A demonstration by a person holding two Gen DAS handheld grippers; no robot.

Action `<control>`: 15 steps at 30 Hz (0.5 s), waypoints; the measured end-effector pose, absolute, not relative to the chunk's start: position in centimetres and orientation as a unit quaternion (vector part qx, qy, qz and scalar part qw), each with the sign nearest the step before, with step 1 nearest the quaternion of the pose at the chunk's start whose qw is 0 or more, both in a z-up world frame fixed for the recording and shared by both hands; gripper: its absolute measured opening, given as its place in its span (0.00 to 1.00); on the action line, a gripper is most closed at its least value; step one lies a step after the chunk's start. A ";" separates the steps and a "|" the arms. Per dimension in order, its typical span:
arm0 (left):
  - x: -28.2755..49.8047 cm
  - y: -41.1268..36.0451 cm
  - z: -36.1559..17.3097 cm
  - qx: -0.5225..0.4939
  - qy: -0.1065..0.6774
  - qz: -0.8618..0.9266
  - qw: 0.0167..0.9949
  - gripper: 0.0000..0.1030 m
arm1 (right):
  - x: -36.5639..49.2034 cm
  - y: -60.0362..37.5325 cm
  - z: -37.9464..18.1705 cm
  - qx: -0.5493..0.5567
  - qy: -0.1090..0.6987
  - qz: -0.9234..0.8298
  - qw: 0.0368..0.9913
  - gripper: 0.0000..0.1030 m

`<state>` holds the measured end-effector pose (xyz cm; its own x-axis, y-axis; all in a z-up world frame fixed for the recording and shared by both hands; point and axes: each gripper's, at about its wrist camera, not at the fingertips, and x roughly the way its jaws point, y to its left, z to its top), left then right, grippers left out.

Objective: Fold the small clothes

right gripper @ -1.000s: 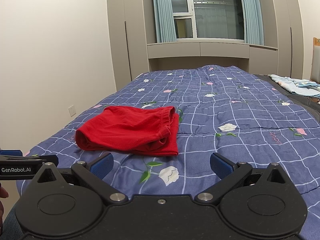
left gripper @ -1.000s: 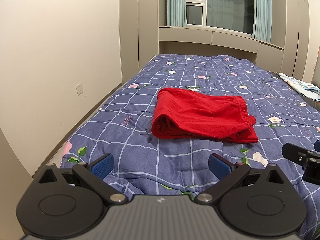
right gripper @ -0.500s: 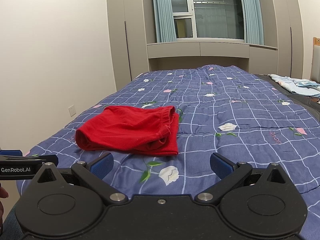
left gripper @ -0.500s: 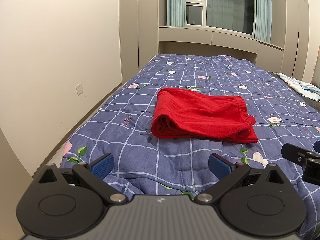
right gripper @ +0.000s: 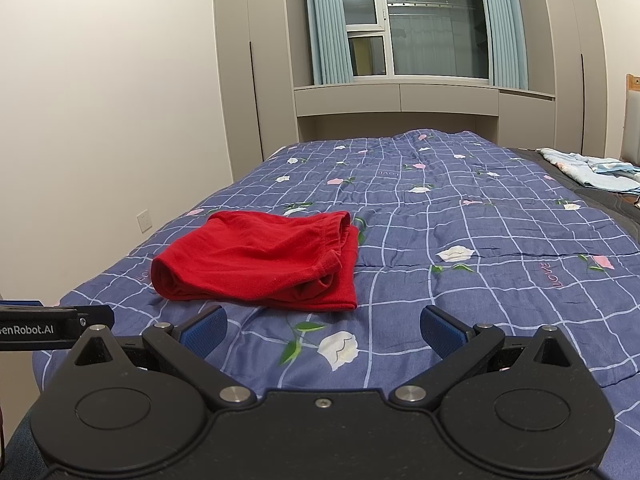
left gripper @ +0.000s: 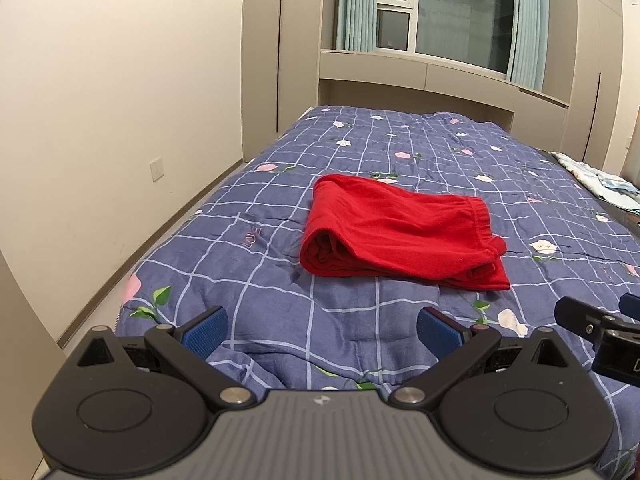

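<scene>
My left gripper (left gripper: 322, 330) and right gripper (right gripper: 324, 330) are both spread wide, grasping nothing, hovering above the bed (left gripper: 440, 152) near its front edge; the folded red shorts (left gripper: 396, 228) lie toward the bed's left edge

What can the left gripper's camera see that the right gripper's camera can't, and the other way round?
Only the left wrist view shows the left gripper head-on, open, with the right gripper's tip poking in at its right edge.

Only the right wrist view shows the right gripper head-on, also open, the wooden headboard corner at far right, and two ceiling lights reflected in the window.

Both show the folded red shorts lying on the blue floral quilt, touched by neither gripper, plus pale blue clothes at the bed's right side.
</scene>
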<state>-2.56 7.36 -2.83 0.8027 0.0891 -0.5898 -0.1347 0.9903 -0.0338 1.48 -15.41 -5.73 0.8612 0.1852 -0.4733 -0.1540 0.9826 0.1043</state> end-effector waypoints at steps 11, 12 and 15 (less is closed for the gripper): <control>-2.6 7.4 -2.8 -0.041 0.307 0.055 0.949 0.99 | 1.5 -15.4 -5.7 0.031 0.249 0.088 0.964 0.99; -2.6 7.4 -2.9 -0.041 0.307 0.055 0.949 0.99 | 1.5 -15.4 -5.7 0.031 0.249 0.088 0.964 0.99; -2.6 7.4 -2.9 -0.040 0.307 0.054 0.949 0.99 | 1.5 -15.4 -5.7 0.031 0.249 0.088 0.964 0.99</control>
